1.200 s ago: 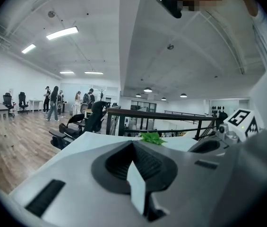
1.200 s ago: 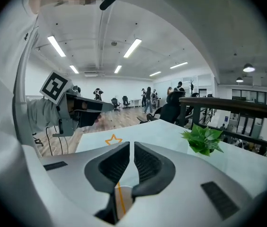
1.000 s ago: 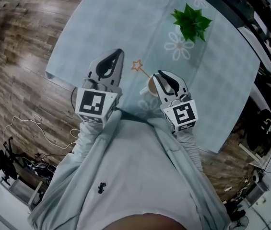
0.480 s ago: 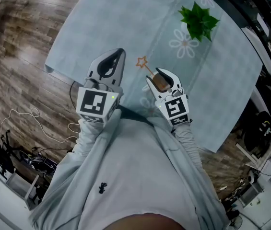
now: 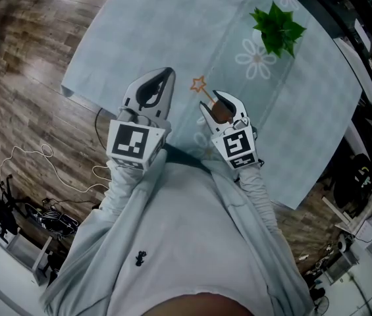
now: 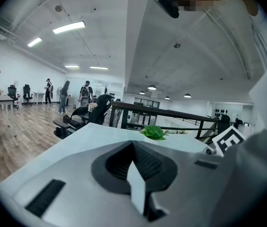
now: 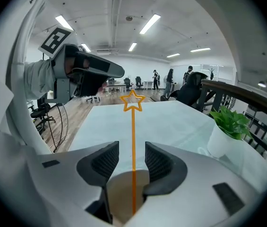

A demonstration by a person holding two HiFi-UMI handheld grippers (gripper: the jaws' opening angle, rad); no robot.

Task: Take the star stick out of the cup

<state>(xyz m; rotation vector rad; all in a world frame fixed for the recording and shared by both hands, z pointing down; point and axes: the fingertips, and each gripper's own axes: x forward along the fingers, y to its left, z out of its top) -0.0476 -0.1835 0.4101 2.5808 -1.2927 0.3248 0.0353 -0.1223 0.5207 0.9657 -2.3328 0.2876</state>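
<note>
star stick: upright in cup, star end above the rim, over the table
right gripper: jaws wide, just been opening, stick between them, pads not touching it
left gripper: jaws together, empty, beside the right one
potted plant: far end of table, well apart

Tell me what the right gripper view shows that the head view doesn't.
Only the right gripper view: the right tool, whose jaws have just been opening, holds its pads clear of the thin orange star stick on both sides; people far behind. Only the head view: white flower prints, cables on the wooden floor. Both: that stick, the tan-lined cup, green potted plant, pale blue tablecloth, left tool.
</note>
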